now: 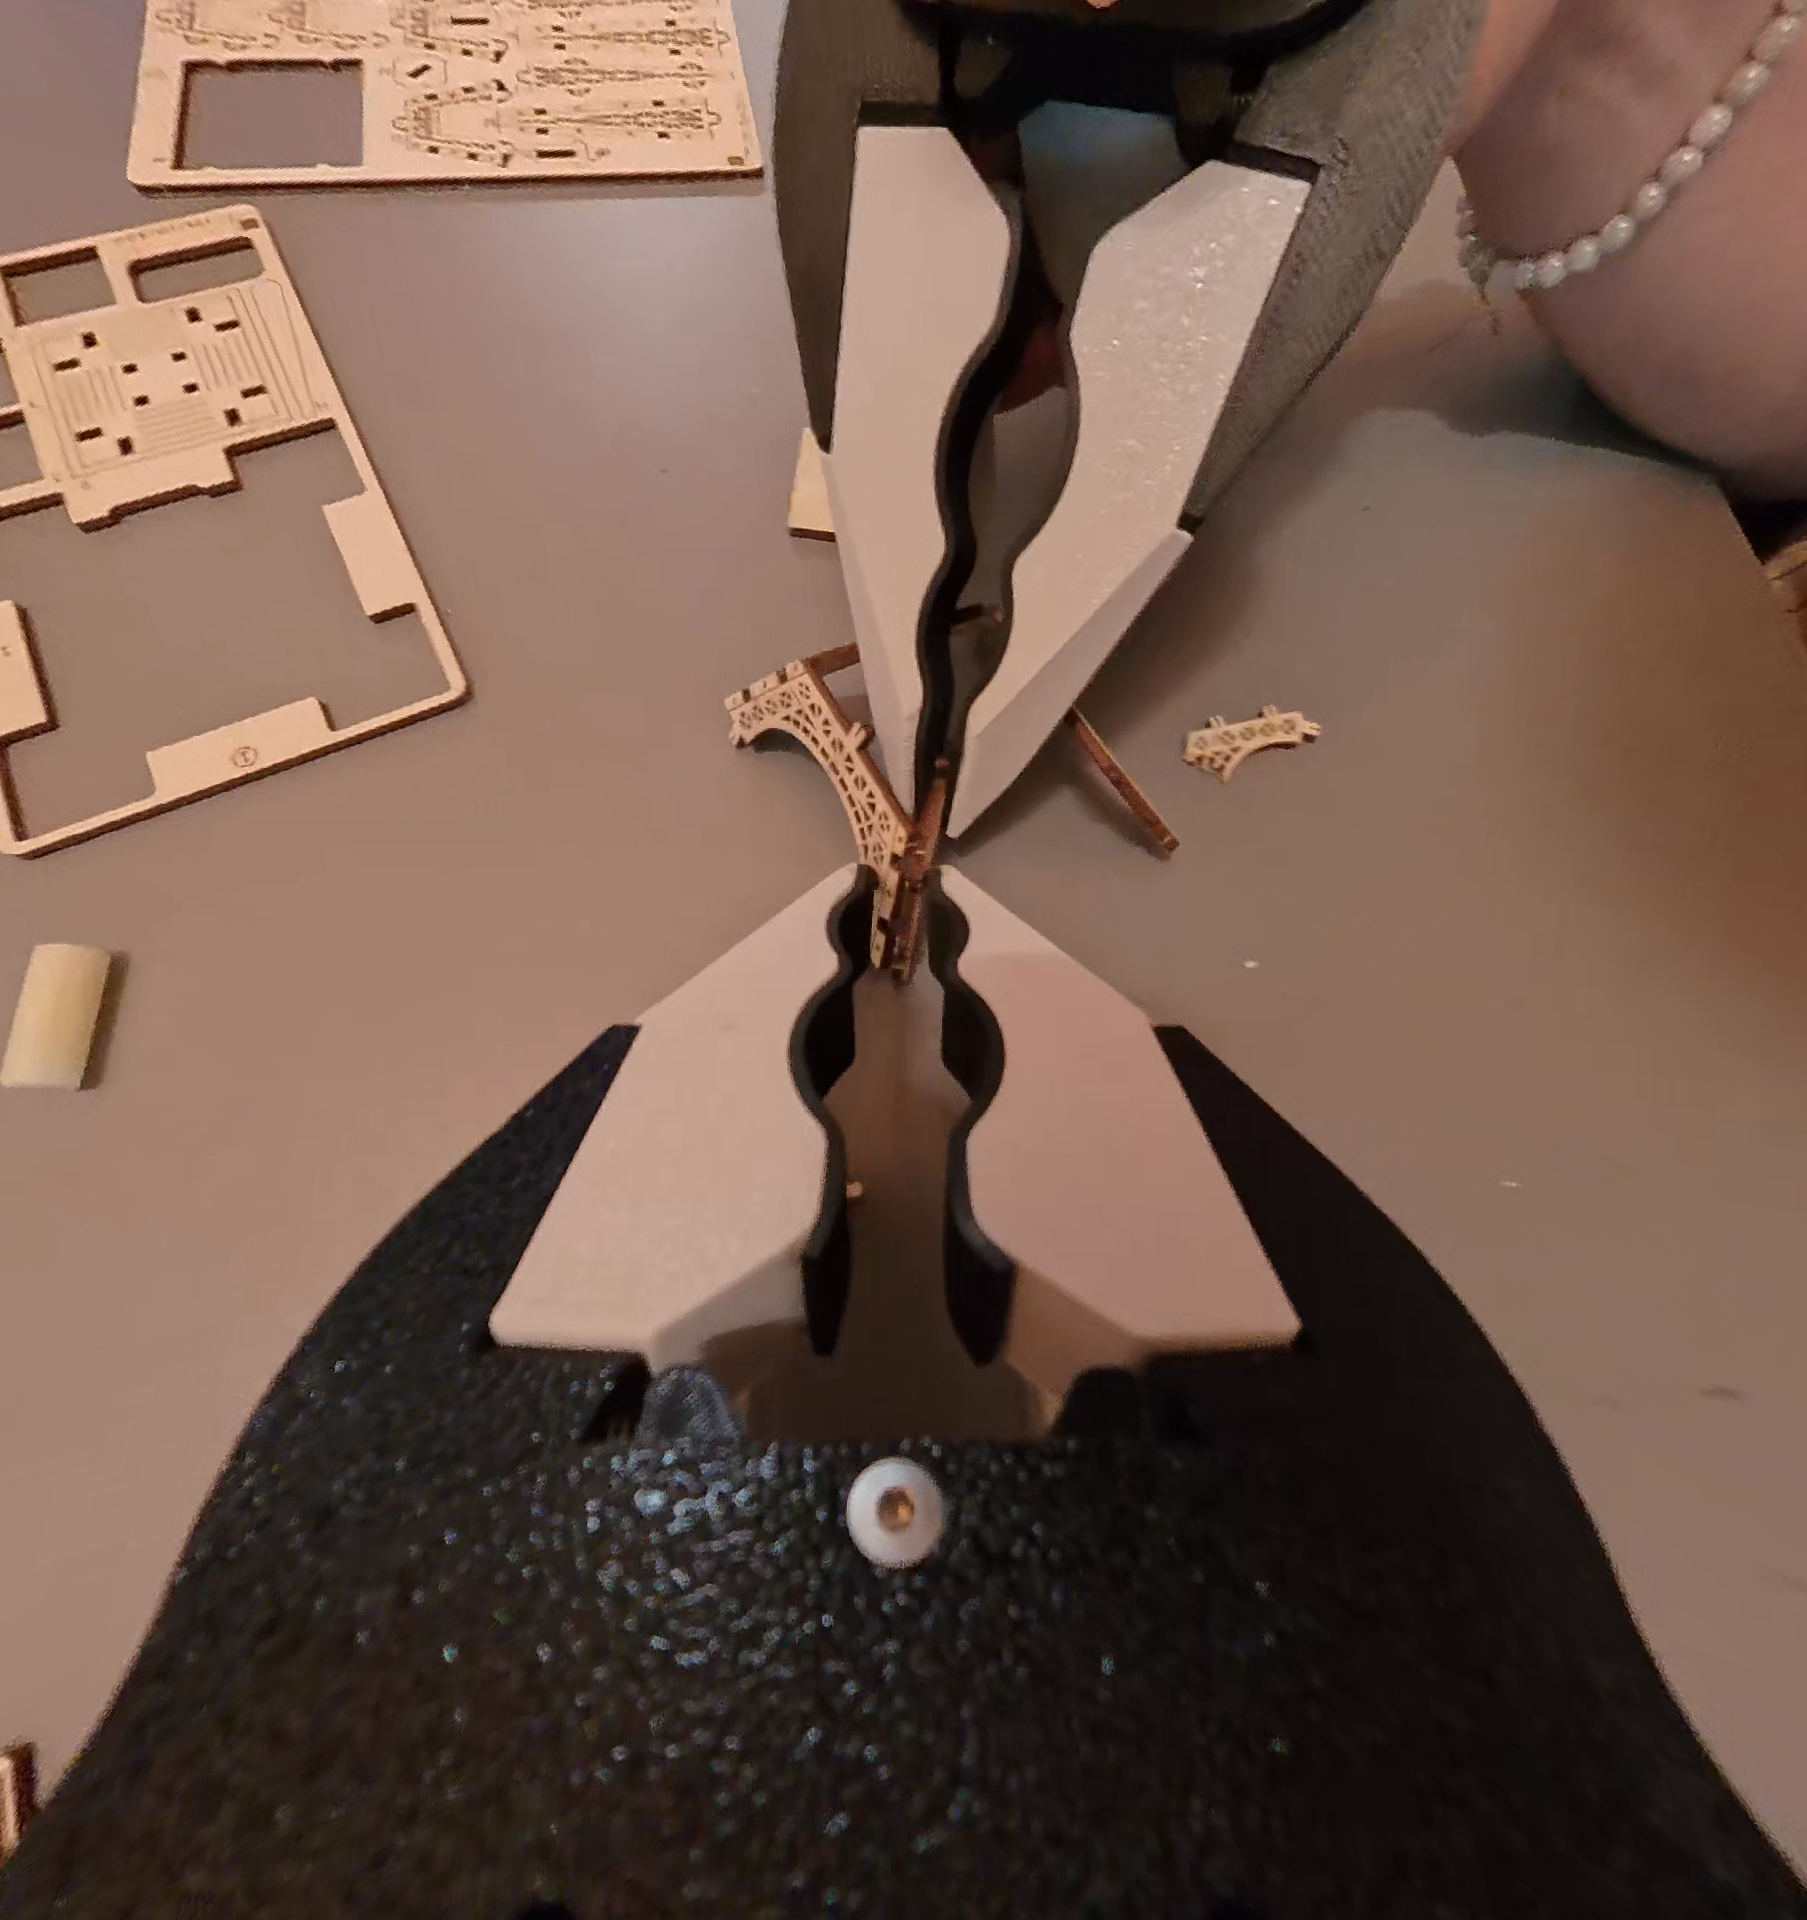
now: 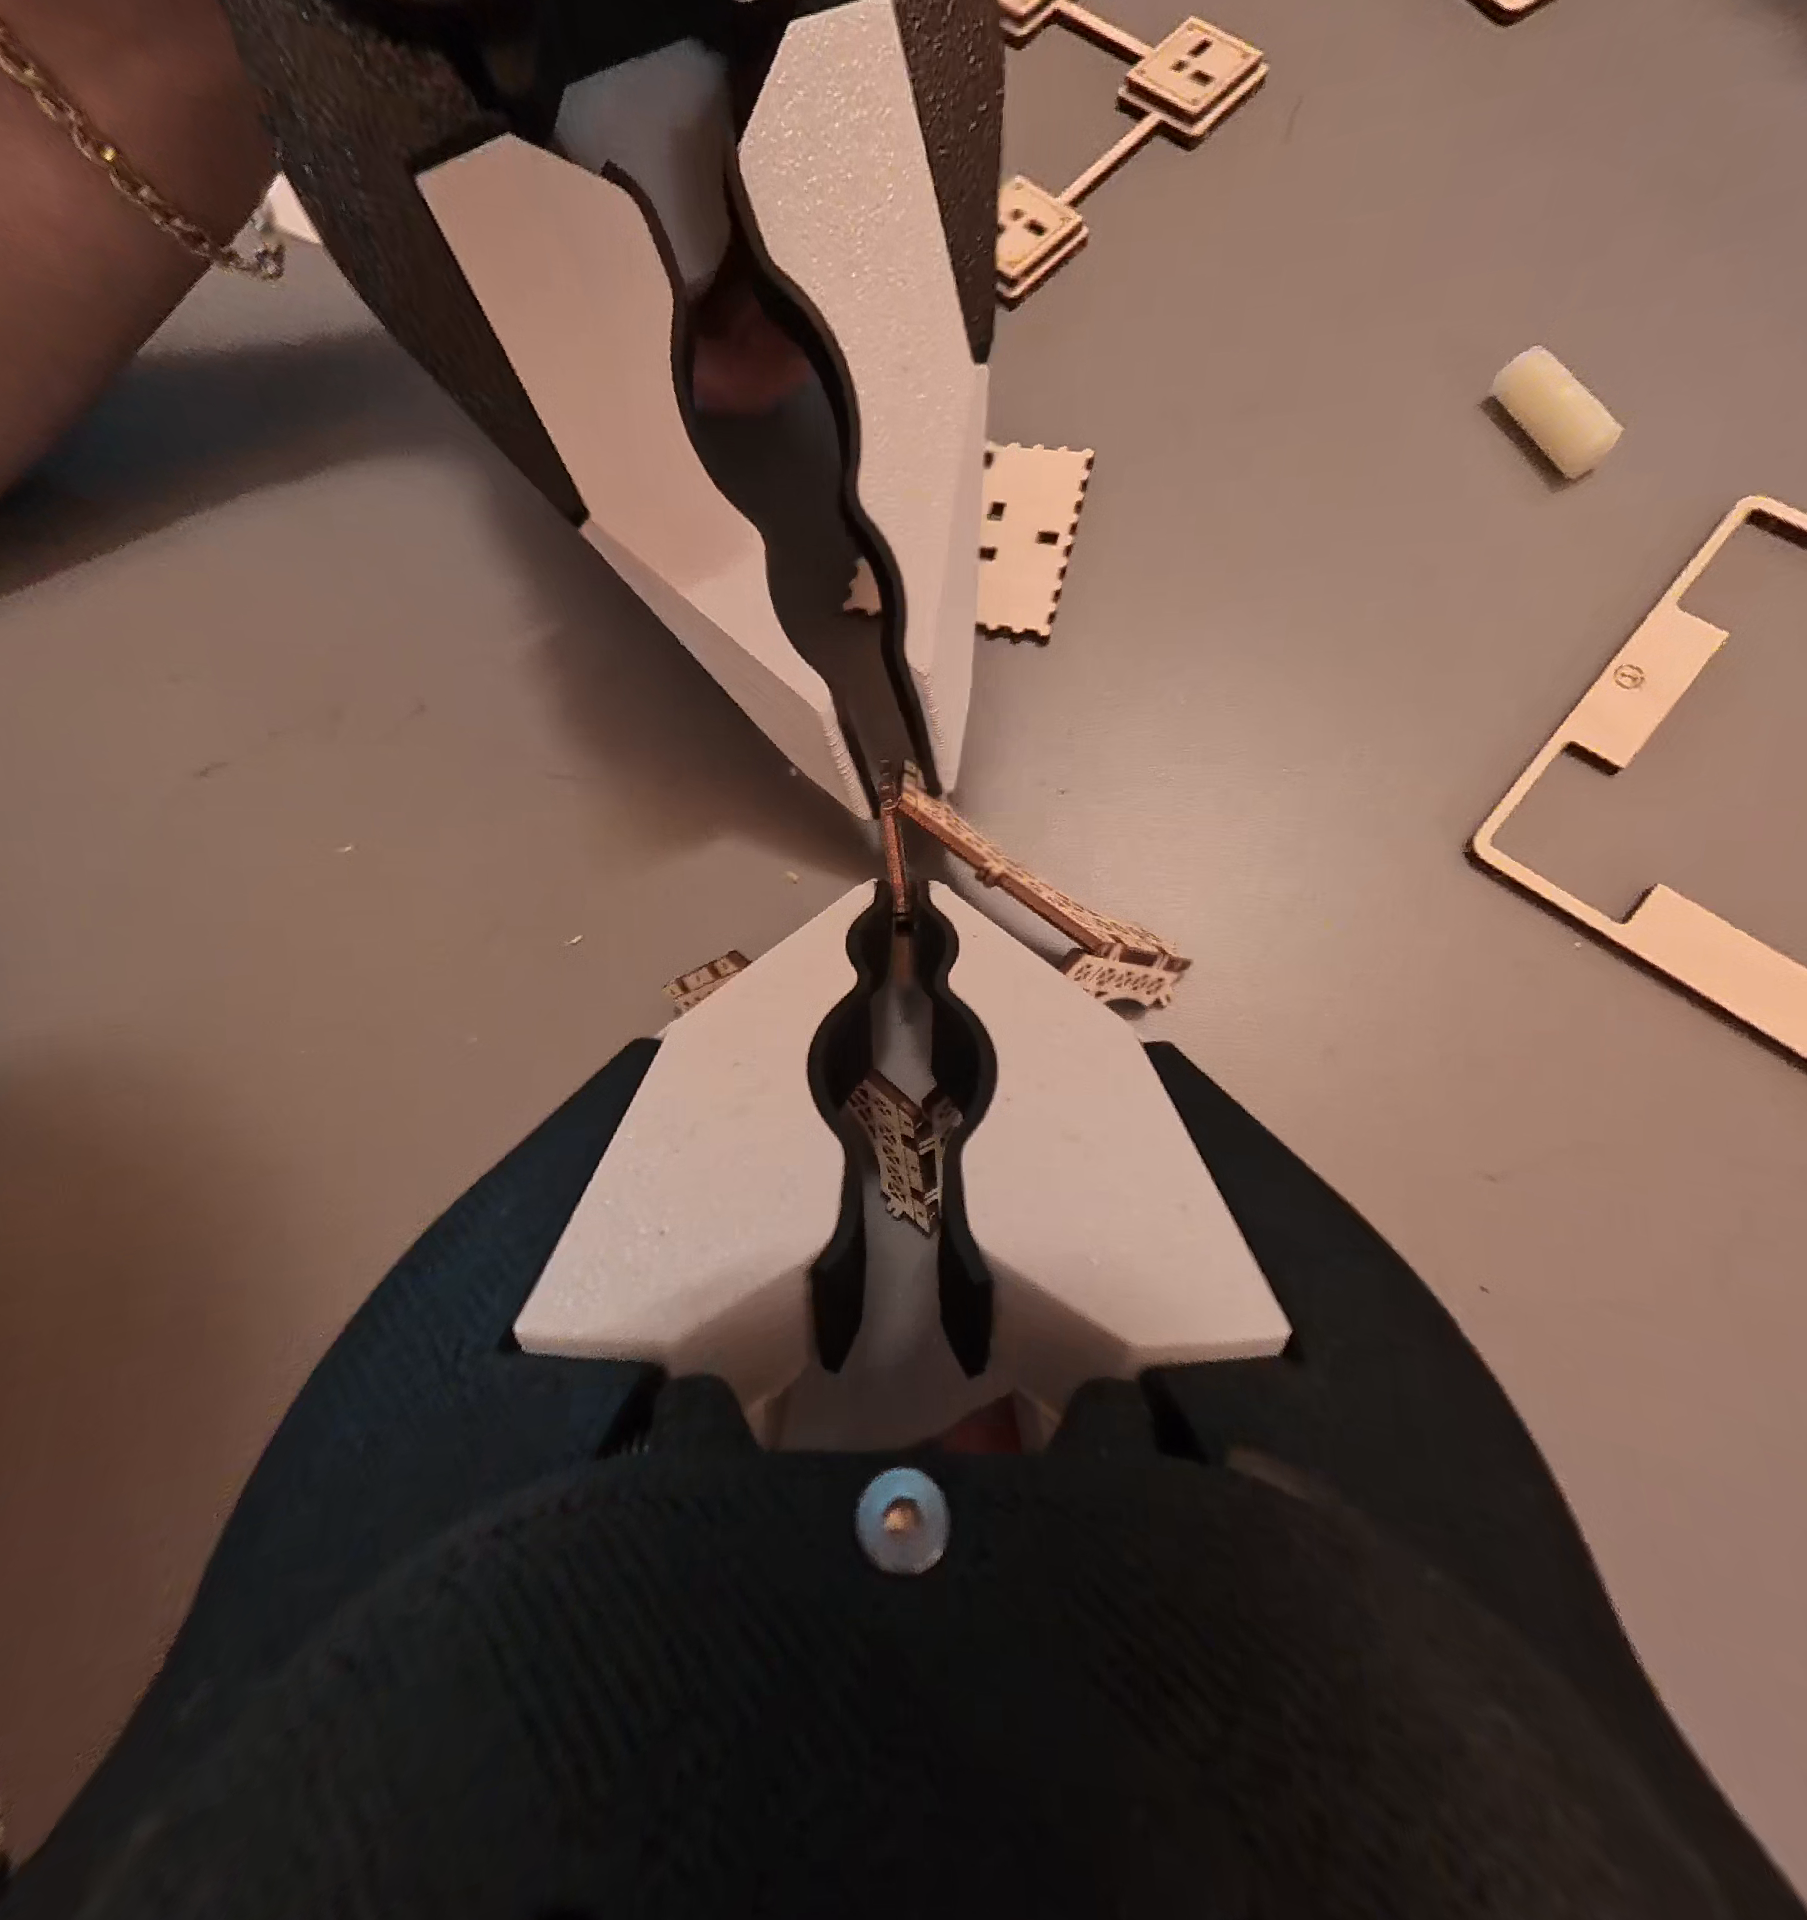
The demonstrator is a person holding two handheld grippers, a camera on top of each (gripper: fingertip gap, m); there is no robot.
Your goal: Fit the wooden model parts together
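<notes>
In the left wrist view my left gripper (image 1: 899, 909) is shut on the narrow end of a pale wooden lattice tower side (image 1: 837, 753), which curves up and left from the tips. My right gripper (image 1: 935, 805) comes in from the top, tip to tip with it, shut on another thin wooden part whose dark legs (image 1: 1127, 800) stick out to the right. In the right wrist view my right gripper (image 2: 904, 896) is shut on a thin wooden part (image 2: 897, 847), with more lattice (image 2: 904, 1164) showing between its fingers. The left gripper (image 2: 894, 784) holds the lattice side (image 2: 1034, 894) against it.
On the grey table (image 1: 463, 1039) lie punched-out wooden sheets (image 1: 203, 582) (image 1: 442, 94) (image 2: 1657, 831), a slotted square plate (image 2: 1034, 540), a pale cylinder (image 1: 57, 1018) (image 2: 1553, 421) and a small lattice arch (image 1: 1252, 738). A person's wrists with bracelets (image 1: 1605, 239) (image 2: 99, 156) are close behind each gripper. The grippers are tip to tip, or close to it. My left gripper's tips are some 7 centimeters from the slotted square plate (image 2: 1034, 540).
</notes>
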